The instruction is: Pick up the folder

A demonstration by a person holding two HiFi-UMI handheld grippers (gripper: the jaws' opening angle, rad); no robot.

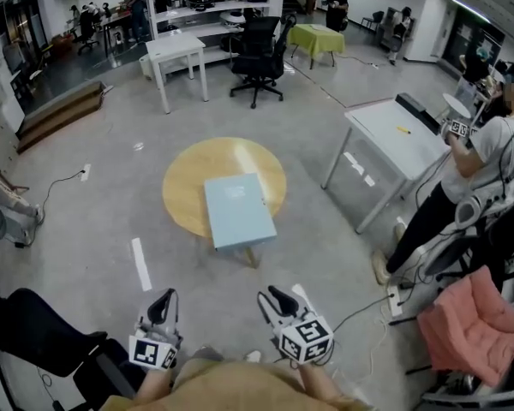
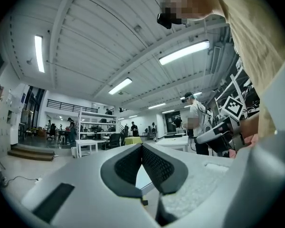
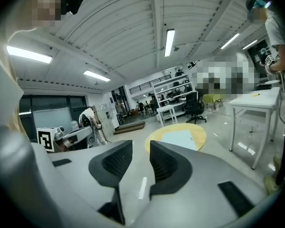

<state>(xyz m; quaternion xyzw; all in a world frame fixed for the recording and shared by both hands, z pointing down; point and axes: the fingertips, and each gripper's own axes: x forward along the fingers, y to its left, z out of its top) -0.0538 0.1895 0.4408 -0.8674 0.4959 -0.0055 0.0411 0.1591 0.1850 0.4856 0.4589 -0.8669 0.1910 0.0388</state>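
Observation:
A light blue folder (image 1: pixel 238 211) lies flat on a round yellow table (image 1: pixel 188 174) in the middle of the floor, its near corner jutting over the table's front edge. Both grippers hang low in the head view, well short of the table. My left gripper (image 1: pixel 164 300) has its jaws together with nothing between them; in the left gripper view its tips (image 2: pixel 142 147) touch. My right gripper (image 1: pixel 272 300) stands slightly open and empty. The right gripper view shows a narrow gap between its pads (image 3: pixel 140 151), with the folder (image 3: pixel 180 138) and the table (image 3: pixel 201 131) far ahead.
A white table (image 1: pixel 394 135) stands at the right with a person (image 1: pixel 484 165) beside it. A pink chair (image 1: pixel 471 325) and a power strip (image 1: pixel 394 298) with cables sit at lower right. A black office chair (image 1: pixel 261 54) and a white desk (image 1: pixel 176 50) stand behind.

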